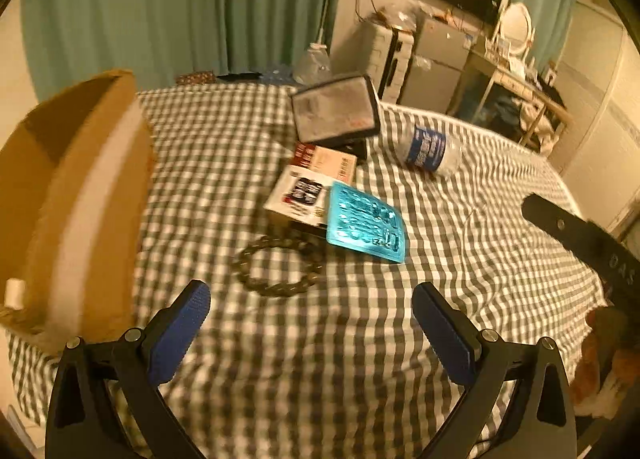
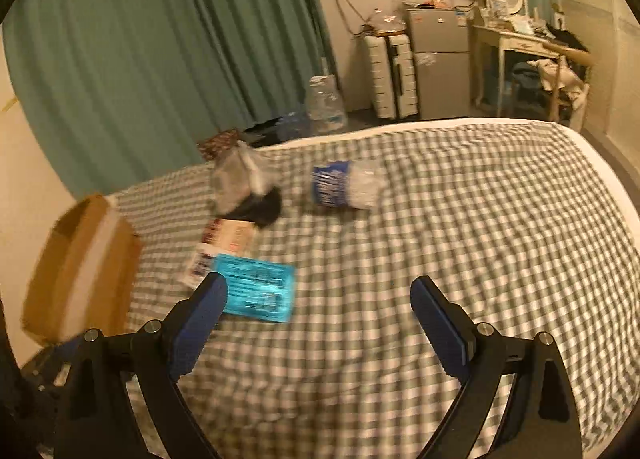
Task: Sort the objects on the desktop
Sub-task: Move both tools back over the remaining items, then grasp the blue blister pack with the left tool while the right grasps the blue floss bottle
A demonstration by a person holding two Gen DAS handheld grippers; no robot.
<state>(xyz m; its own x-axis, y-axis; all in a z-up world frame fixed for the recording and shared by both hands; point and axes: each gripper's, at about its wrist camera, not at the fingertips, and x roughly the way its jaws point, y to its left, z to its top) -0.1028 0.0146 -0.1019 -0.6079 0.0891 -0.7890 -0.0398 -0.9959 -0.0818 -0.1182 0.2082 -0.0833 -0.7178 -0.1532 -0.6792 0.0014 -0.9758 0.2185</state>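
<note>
**Both grippers wide open over a checked bedspread, nothing picked up**

Left wrist view: the left gripper (image 1: 310,309) hangs above the green-and-white checked bedspread (image 1: 224,139) with its blue-padded fingers (image 1: 182,333) spread far apart and nothing between them. Just past the fingertips lies a braided ring (image 1: 278,267), flat on the cloth. Beyond that is a little pile: a teal blister tray (image 1: 364,223) lying partly on top of a white printed box (image 1: 298,195), then a red-and-tan box (image 1: 326,161) touching that one, and behind it a black-framed case (image 1: 336,111) propped up tilted, clear face toward the camera. A water bottle (image 1: 430,151) with a blue label lies on its side to the right of the pile, apart from it. On the left edge sits an open cardboard box (image 1: 76,195), pretty blurry. A black strip of the right gripper (image 1: 576,235) pokes in from the right, and from here its state can't be made out.

Right wrist view: this one is smeared with motion blur, so details are rough. The right gripper (image 2: 318,301) is over the bedspread (image 2: 460,219) too, fingers (image 2: 440,325) parted wide and holding nothing. The teal blister tray (image 2: 260,289) sits just beside the left fingertip, with the white printed box (image 2: 198,263) peeking out from under it and the red-and-tan box (image 2: 230,235) behind. The black-framed case (image 2: 246,189) is a grey-and-black blob further back. The water bottle (image 2: 344,185) lies on its side to the right of it, and the cardboard box (image 2: 84,263) is at the far left edge of the bed.
</note>
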